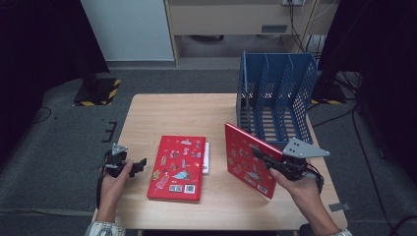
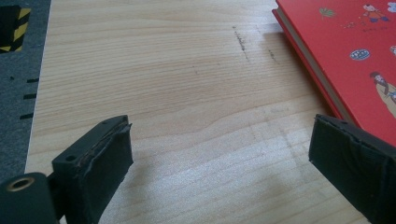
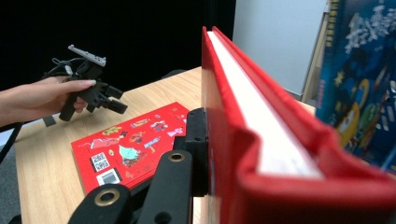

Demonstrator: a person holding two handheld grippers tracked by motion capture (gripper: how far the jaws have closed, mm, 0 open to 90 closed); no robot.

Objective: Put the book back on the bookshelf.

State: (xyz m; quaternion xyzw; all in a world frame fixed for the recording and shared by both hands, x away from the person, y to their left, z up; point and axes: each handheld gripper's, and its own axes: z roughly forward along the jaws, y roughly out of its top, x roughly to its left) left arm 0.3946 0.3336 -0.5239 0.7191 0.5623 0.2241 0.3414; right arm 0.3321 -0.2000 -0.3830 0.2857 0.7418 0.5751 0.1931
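- The right gripper has its jaws closed on the upright book, gripping it at one edge. In the right gripper view the page block faces up, so the spine is down.
- The upright book stands on edge above the table, just in front of the blue rack. Held upright like this, I think, it can slide into one of the rack's slots.
- The left gripper hovers with jaws wide open and nothing between them, beside the flat book.
- The flat book lies cover up in the middle of the table, probably waiting for its turn.
- The rack's slots look empty.
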